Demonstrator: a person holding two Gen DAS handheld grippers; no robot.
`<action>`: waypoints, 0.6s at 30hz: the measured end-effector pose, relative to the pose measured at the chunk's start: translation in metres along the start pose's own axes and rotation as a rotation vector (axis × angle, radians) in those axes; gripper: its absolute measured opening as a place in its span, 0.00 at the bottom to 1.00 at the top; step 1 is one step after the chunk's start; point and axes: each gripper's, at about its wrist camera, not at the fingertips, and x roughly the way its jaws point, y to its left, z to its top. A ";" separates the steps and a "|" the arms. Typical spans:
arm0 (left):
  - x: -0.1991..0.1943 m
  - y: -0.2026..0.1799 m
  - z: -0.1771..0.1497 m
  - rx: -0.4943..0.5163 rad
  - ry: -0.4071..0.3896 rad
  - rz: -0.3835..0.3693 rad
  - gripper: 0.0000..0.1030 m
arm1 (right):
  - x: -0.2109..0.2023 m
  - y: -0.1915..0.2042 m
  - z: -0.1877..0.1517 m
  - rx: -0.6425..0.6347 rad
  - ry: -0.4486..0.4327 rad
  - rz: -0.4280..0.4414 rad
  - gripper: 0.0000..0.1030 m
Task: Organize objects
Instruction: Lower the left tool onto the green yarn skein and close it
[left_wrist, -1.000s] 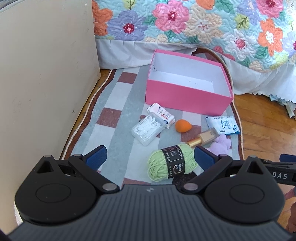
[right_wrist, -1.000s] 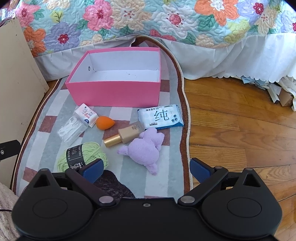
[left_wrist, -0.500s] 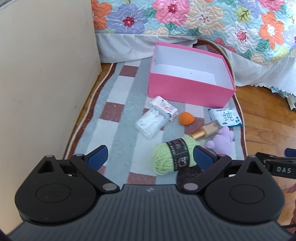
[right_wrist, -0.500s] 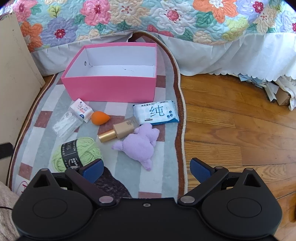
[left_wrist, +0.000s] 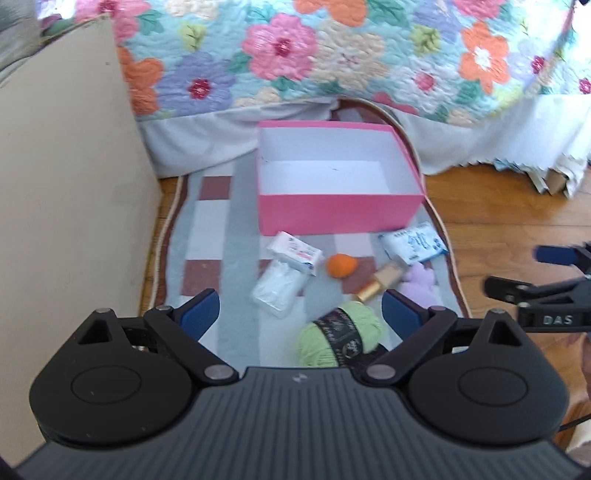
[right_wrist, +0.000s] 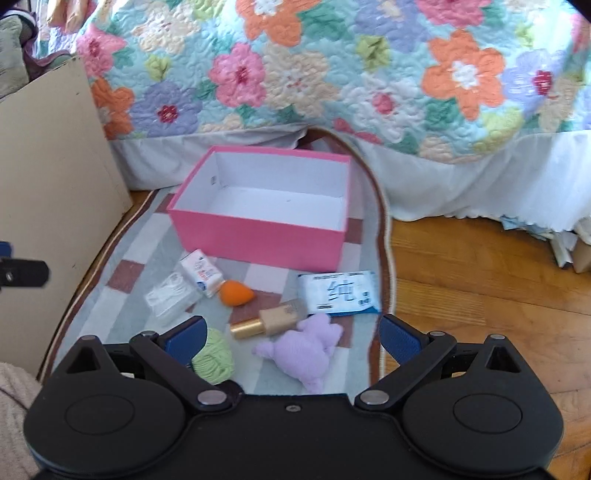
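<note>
Nearest the cameras, the left tongs (left_wrist: 300, 308) and the right tongs (right_wrist: 291, 332) both hang above the striped woven rug (left_wrist: 240, 236) with jaws spread wide and nothing between the pads; neither touches any item. Judged from this layout, the task has not begun: all seven loose items lie on the rug, and none is inside the container. Count, near to far: one light-green yarn ball with a black paper band (left_wrist: 338, 334); one lilac plush toy (right_wrist: 303, 350); one beige cosmetic bottle with a gold cap (right_wrist: 271, 323); one clear plastic case of white picks (right_wrist: 171, 293); one orange teardrop makeup sponge (right_wrist: 236, 292); one white tissue packet with red and blue print (left_wrist: 297, 253); one blue-and-white wet-wipe pack (right_wrist: 338, 293). Just beyond these stands one open pink cardboard box with a white interior (right_wrist: 258, 236), empty. Farthest lies the bed with a floral quilt (right_wrist: 332, 74).
</note>
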 end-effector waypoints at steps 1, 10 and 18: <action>0.002 -0.002 0.001 -0.001 -0.003 -0.005 0.93 | 0.001 0.002 0.002 -0.009 0.004 0.014 0.94; 0.036 0.013 0.009 -0.133 0.011 -0.089 0.92 | 0.013 0.035 0.008 -0.149 -0.024 0.113 0.91; 0.106 0.015 -0.005 -0.160 0.120 -0.147 0.86 | 0.071 0.050 -0.014 -0.231 0.049 0.233 0.87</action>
